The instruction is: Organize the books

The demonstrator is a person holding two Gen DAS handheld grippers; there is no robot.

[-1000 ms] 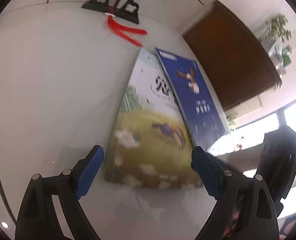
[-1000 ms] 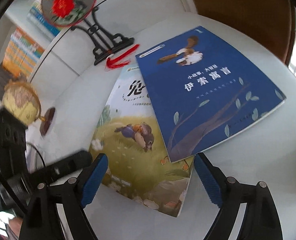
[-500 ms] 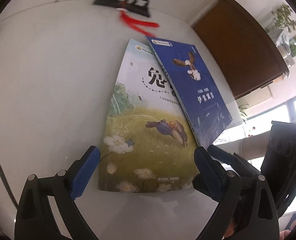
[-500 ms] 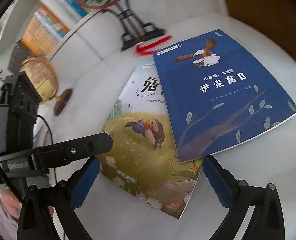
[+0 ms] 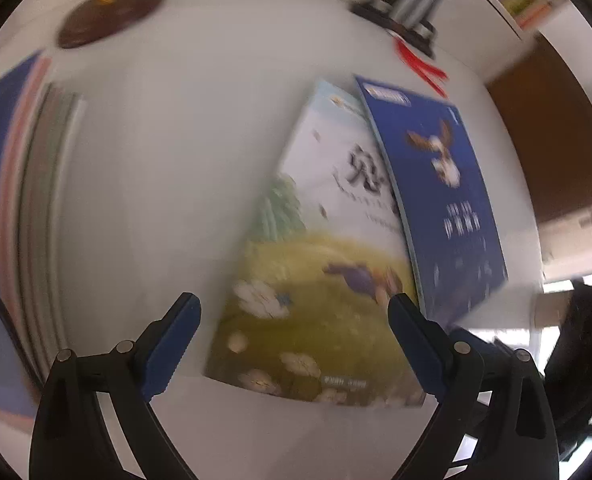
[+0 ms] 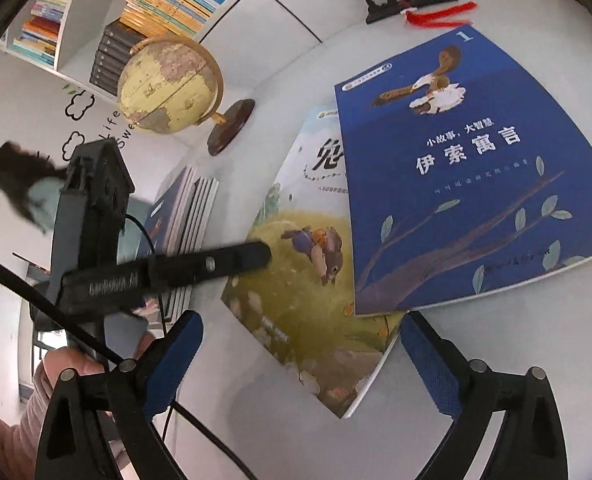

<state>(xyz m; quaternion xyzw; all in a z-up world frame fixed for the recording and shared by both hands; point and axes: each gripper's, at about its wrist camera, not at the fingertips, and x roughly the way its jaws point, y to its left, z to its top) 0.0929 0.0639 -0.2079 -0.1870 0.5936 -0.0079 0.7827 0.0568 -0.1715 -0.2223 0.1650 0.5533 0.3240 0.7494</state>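
Right hand-held gripper (image 6: 300, 354): jaws wide apart and closing slightly, nothing between the pads, hovering over the near corner of the rabbit book (image 6: 308, 280). Left hand-held gripper (image 5: 293, 340): jaws apart, empty, angled steeply down above the same book's lower edge. Both books lie flat mid-tabletop (image 6: 496, 340); the blue book (image 6: 460, 168) overlaps the rabbit book's right side. Blue cover reads "1" and "伊索寓言". A stack (image 6: 183, 220) lies at the left edge, near the globe (image 6: 167, 84).
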